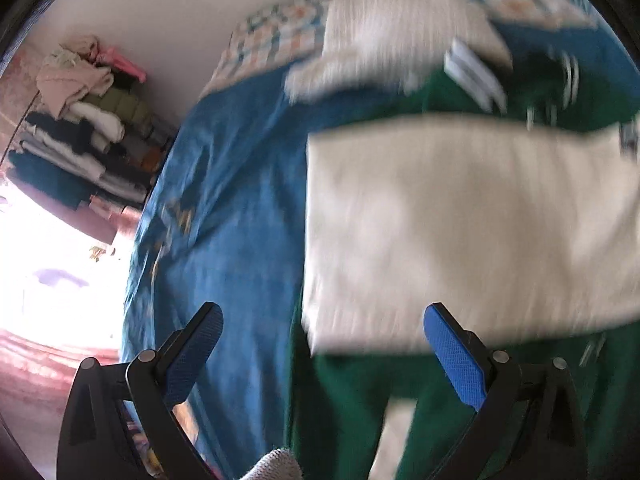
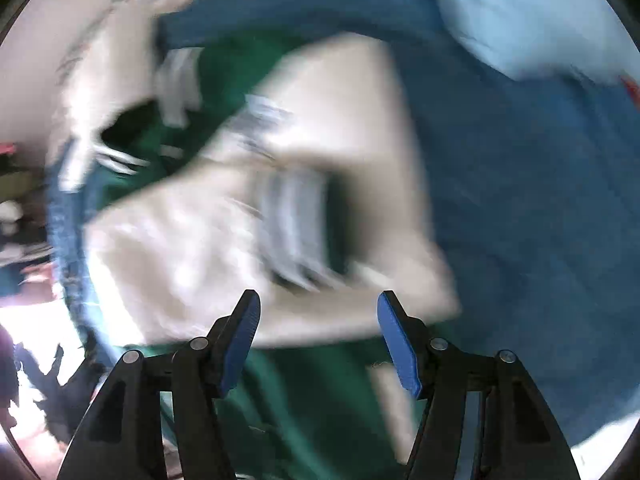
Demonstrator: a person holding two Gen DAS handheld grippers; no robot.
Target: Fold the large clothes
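Note:
A green and cream garment lies on the blue bedspread point(image 1: 232, 200). Its cream part point(image 1: 460, 232) lies folded across the green body point(image 1: 352, 408), with striped cuffs point(image 1: 476, 76) at the far end. My left gripper point(image 1: 322, 344) is open and empty, just above the garment's near left edge. In the right wrist view the cream part point(image 2: 224, 240) and a striped cuff point(image 2: 296, 228) lie ahead, over the green cloth point(image 2: 304, 400). My right gripper point(image 2: 318, 332) is open and empty above it. Both views are blurred by motion.
A stack of folded clothes point(image 1: 80, 132) stands on a surface left of the bed by the white wall. A checked cover point(image 1: 280, 36) lies at the bed's far end. A pale blue pillow point(image 2: 520, 12) lies at the upper right. Bright light floods the left floor.

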